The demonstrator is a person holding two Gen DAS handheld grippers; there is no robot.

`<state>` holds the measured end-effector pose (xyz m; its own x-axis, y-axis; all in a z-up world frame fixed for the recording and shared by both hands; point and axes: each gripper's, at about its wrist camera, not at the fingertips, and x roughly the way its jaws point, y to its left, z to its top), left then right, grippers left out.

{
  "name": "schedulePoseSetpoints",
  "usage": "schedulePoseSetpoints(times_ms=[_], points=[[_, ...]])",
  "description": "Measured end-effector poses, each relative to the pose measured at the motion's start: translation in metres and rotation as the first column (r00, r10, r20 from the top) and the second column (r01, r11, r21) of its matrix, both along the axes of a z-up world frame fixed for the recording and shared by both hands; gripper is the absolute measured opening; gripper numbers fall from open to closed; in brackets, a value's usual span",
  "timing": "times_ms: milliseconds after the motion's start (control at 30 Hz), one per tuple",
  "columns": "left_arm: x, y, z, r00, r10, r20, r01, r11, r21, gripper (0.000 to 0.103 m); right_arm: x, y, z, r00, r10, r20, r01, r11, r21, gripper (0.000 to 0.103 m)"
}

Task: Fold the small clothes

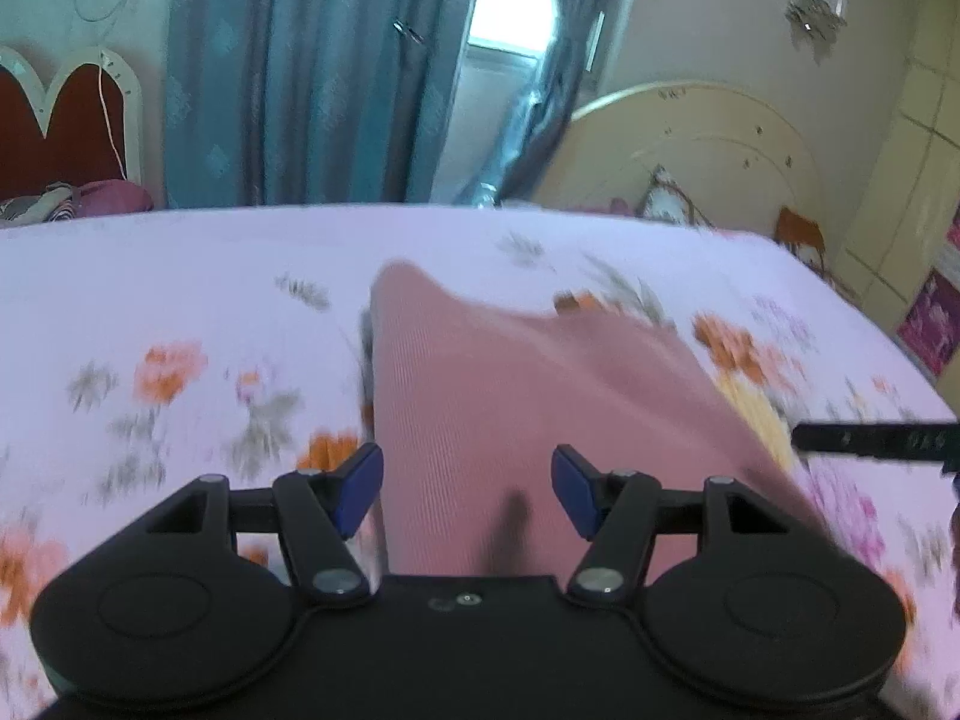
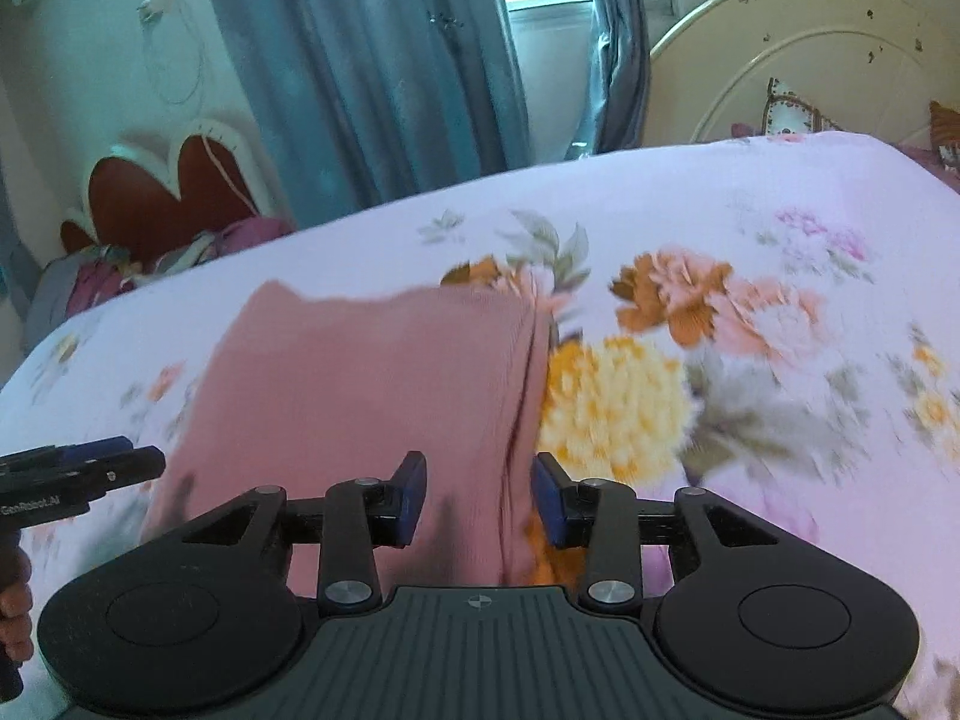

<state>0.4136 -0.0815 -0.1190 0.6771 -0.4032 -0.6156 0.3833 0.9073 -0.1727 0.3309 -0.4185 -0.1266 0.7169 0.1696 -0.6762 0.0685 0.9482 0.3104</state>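
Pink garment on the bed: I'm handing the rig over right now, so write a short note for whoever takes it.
Left tool: open, nothing gripped, above the near part of the pink garment.
Right tool: open, nothing gripped, over the garment's right edge.
Garment: lying on the flowered bedsheet, roughly rectangular, with a fold line along its right side.
Done: it seems partly folded and released.
Left: probably another fold, then tidy up. The pictures are blurred, so check the edges first.
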Motion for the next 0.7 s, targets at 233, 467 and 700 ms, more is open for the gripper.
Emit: schedulePoseSetpoints(times_ms=[233, 467, 700], points=[[0.061, -0.013, -0.007, 0.999, 0.038, 0.005, -0.038, 0.999, 0.019, 0.060, 0.069, -0.010, -0.017, 0.998, -0.052, -0.022, 0.053, 0.997, 0.049, 0.039], [0.099, -0.020, -0.024, 0.998, 0.069, -0.014, -0.068, 0.998, 0.012, 0.054, 0.117, -0.016, -0.040, 0.997, -0.060, -0.055, 0.063, 0.997, 0.043, 0.039], [0.111, -0.024, -0.042, 0.998, 0.055, -0.040, -0.054, 0.998, 0.018, 0.049, 0.124, -0.011, -0.054, 0.997, -0.052, -0.062, 0.054, 0.998, 0.036, 0.008]])
